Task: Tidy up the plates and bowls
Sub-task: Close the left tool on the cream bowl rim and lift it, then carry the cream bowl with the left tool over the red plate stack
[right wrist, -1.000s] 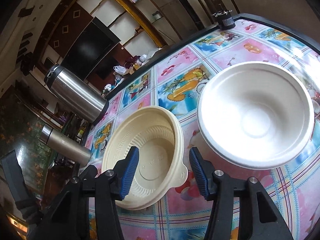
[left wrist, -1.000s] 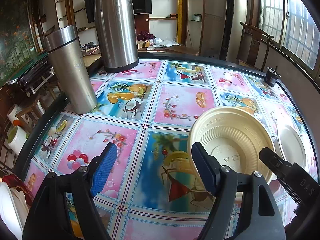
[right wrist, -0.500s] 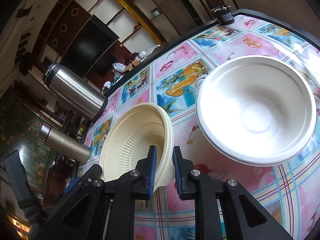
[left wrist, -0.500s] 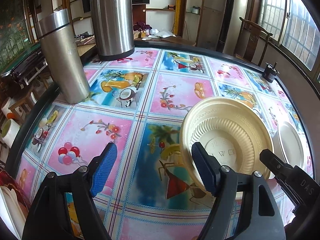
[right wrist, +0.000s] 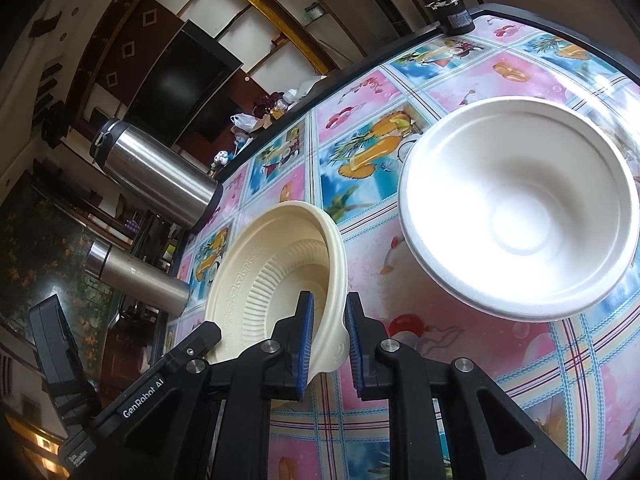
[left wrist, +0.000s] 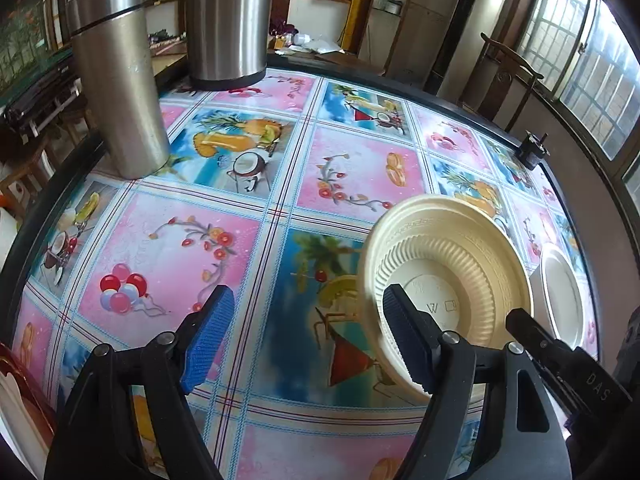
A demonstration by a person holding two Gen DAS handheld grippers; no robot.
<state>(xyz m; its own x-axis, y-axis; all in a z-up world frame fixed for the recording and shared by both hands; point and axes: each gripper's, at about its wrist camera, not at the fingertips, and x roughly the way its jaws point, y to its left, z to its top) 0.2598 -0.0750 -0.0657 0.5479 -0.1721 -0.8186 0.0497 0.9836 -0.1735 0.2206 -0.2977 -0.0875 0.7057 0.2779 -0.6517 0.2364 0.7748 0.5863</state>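
Note:
A cream ribbed bowl [right wrist: 276, 280] is tilted up on its edge, its rim pinched by my right gripper [right wrist: 328, 344], which is shut on it. It also shows in the left wrist view [left wrist: 444, 272], lifted and tipped toward the camera, with the right gripper's finger [left wrist: 536, 332] at its right side. A white bowl [right wrist: 520, 232] stands upright on the table just right of the cream one, and shows edge-on in the left wrist view [left wrist: 562, 292]. My left gripper [left wrist: 304, 336] is open and empty above the tablecloth, its right finger in front of the cream bowl.
Two steel flasks stand at the table's far left: a slim one [left wrist: 116, 80] and a wide one [left wrist: 226, 20]. A small black object [left wrist: 532, 150] sits at the far right edge. White plates [left wrist: 16, 412] show at the lower left. The table has a dark raised rim [left wrist: 48, 184].
My right gripper closed on the cream bowl's rim and tipped it up off the table. The left gripper moved forward slightly and stayed open.

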